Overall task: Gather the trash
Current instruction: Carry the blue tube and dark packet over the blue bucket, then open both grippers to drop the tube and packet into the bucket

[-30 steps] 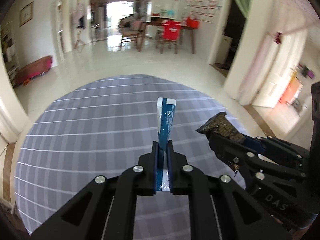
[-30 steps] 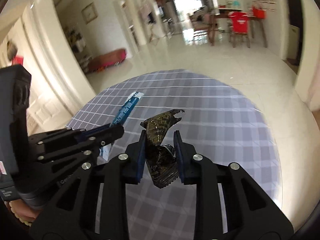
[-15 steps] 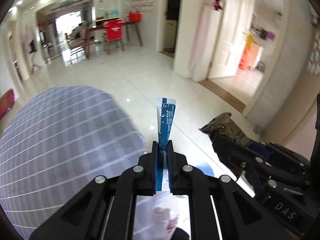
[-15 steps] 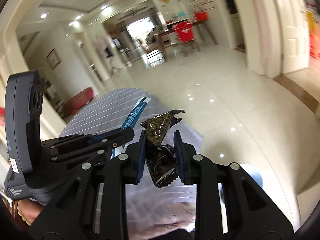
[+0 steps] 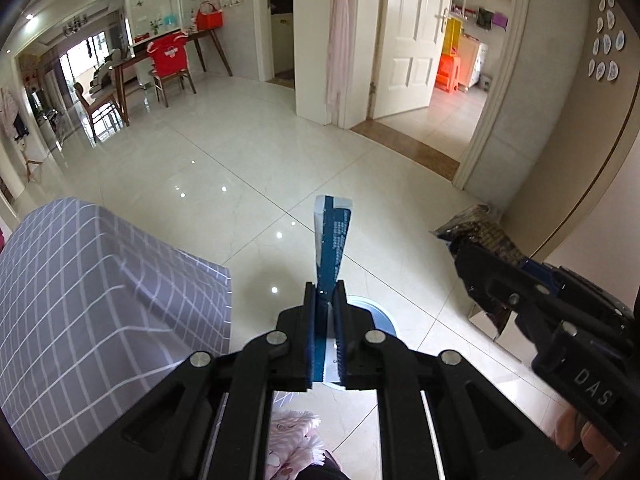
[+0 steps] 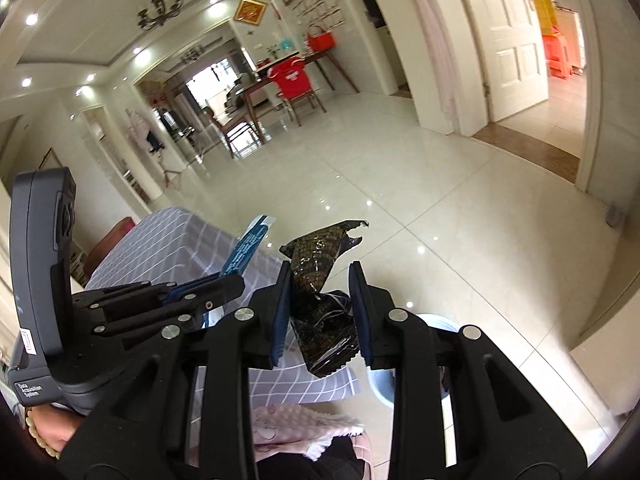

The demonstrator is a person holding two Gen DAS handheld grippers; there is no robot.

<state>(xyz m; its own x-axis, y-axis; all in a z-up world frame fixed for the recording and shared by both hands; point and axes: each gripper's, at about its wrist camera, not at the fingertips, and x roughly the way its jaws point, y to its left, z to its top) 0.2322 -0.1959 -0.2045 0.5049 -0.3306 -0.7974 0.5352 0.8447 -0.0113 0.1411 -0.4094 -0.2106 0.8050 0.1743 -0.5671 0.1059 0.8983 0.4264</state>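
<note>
My left gripper (image 5: 325, 300) is shut on a blue and white wrapper (image 5: 333, 240) that stands upright out of the jaws. My right gripper (image 6: 320, 280) is shut on a crumpled dark brown wrapper (image 6: 320, 264). Both are held in the air over the floor, side by side. The right gripper with its dark wrapper (image 5: 480, 236) shows at the right of the left wrist view. The left gripper with the blue wrapper (image 6: 244, 252) shows at the left of the right wrist view. A round pale blue bin (image 5: 380, 316) sits on the floor just below, mostly hidden behind the grippers.
The table with a grey checked cloth (image 5: 80, 304) is to the left, its edge close by. Glossy tiled floor (image 5: 240, 168) stretches ahead. Open white doors (image 5: 412, 40) and a wall corner stand to the right. Pink clothing (image 5: 292, 440) shows at the bottom.
Both grippers swung right, away from over the checked table to over the floor, still holding their wrappers. The pale blue bin came into view below them.
</note>
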